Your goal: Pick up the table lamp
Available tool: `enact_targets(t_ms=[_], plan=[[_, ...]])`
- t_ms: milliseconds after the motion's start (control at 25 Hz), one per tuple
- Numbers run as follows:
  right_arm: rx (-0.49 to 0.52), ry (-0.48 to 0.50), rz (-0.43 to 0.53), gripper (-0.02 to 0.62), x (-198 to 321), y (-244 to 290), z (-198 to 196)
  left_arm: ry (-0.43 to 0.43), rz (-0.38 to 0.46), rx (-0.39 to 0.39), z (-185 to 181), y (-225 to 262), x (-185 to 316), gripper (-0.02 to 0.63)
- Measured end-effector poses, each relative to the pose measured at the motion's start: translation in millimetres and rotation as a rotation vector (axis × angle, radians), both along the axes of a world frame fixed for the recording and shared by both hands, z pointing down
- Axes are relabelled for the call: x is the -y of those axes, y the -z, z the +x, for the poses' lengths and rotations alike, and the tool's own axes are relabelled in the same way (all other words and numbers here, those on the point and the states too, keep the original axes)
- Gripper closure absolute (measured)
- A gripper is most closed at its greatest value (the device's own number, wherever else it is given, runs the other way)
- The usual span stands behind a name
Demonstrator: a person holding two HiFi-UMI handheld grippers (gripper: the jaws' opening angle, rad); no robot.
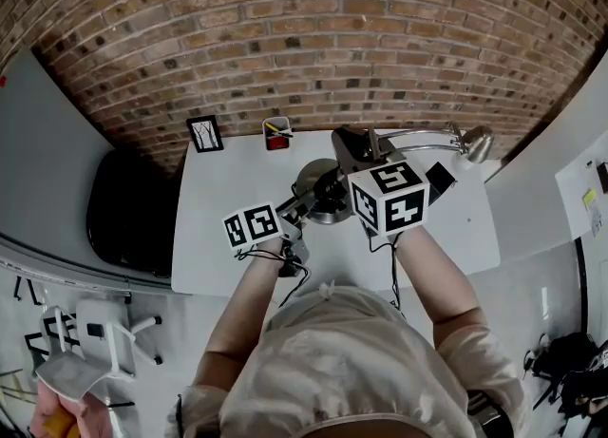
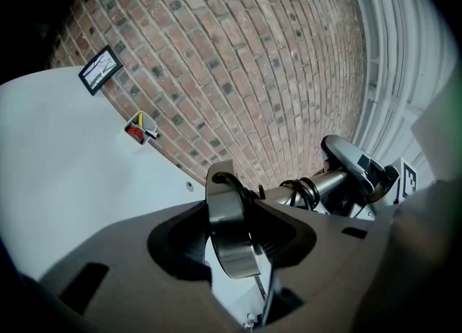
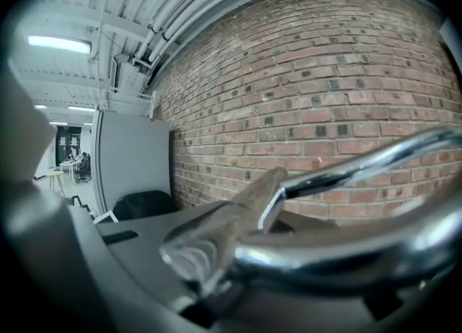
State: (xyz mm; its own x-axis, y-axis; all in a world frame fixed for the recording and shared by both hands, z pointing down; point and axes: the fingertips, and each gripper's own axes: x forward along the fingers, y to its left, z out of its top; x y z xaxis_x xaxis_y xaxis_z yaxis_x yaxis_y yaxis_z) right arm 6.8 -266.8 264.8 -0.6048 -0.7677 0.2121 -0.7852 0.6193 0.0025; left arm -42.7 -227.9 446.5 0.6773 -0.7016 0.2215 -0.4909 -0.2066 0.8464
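Note:
The table lamp is chrome, with a round base [image 1: 318, 189], a thin bent arm [image 1: 418, 132] and a small head [image 1: 475, 144] at the far right. It hangs above the white table [image 1: 218, 256]. My left gripper [image 1: 302, 206] is shut on the edge of the base [image 2: 231, 238], which stands edge-on between its jaws. My right gripper [image 1: 359, 146] is shut on the lamp's chrome arm [image 3: 346, 169], which crosses its jaws. The lamp's black cord [image 1: 294, 279] dangles below the left gripper.
A small picture frame [image 1: 204, 133] and a pen holder [image 1: 276, 132] stand at the table's far edge against the brick wall. A black chair [image 1: 128, 208] is left of the table. A white chair [image 1: 104, 332] stands on the floor at lower left.

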Motion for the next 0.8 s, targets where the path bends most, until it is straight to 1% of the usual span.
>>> enact_targets(t_ms=[560,800], plan=[[-0.009,0.008,-0.011,0.566,3.2,-9.6,-5.0,-0.014,-0.023,0.008,-1.9,-10.6,-0.4,0.428],[0.0,0.004,-0.02,0.566,5.0,-13.7,-4.4,-0.023,-0.011,0.01,-2.9,-13.1,0.5,0.425]])
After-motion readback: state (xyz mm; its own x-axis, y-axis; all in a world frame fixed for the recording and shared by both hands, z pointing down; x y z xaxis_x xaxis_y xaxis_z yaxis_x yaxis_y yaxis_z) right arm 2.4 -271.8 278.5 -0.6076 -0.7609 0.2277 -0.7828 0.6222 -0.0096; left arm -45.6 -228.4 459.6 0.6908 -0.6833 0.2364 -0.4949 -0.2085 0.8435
